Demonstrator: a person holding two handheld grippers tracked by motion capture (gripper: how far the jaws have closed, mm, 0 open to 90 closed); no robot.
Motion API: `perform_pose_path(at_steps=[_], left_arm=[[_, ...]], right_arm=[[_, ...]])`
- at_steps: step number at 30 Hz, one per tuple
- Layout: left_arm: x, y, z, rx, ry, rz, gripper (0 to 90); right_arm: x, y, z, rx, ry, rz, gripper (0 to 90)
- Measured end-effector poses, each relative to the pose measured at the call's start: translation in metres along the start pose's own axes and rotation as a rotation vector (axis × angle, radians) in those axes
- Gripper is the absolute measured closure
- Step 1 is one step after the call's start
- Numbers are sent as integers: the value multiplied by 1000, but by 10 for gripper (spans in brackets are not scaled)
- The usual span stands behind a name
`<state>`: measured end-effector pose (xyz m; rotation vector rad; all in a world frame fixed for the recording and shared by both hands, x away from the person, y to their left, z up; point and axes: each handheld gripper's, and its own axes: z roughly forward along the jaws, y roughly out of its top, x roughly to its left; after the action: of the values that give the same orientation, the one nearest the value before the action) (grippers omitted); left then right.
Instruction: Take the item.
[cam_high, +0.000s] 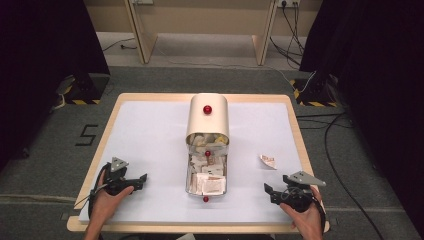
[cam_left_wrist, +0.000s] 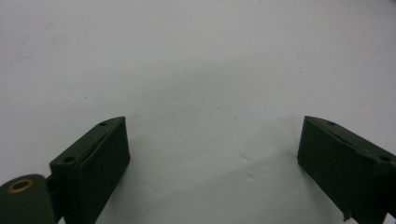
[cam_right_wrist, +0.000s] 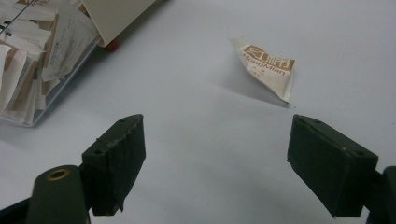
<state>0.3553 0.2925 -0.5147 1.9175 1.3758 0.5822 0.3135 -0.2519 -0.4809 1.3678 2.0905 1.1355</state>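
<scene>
Clear box (cam_high: 190, 176) holds paper sachets (cam_high: 210, 184); left tool (cam_high: 131, 181), right tool (cam_high: 274, 192) gape empty.

A: What colours did the table (cam_high: 150, 135) have?

B: A pale lavender-white top with a light wood rim.

A: And the box (cam_high: 208, 119)?

B: Its lid was cream with a red knob (cam_high: 207, 109); the packets (cam_high: 206, 180) inside were white with brown print.

A: The loose packet (cam_right_wrist: 268, 67)?

B: White, with brown lettering.

A: Both grippers?

B: The left gripper (cam_left_wrist: 212, 154) and right gripper (cam_right_wrist: 217, 161) were black.
</scene>
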Motion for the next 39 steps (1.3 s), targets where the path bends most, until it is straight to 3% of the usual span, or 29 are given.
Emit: perform_pose_path(at_steps=[11,39], left_arm=[[0,0,0,-1,1,1,84],[0,0,0,0,4,3,83]], right_arm=[[1,-12,-5,27,-2,-2,185],[6,-37,-19,145,-47,-84,162]])
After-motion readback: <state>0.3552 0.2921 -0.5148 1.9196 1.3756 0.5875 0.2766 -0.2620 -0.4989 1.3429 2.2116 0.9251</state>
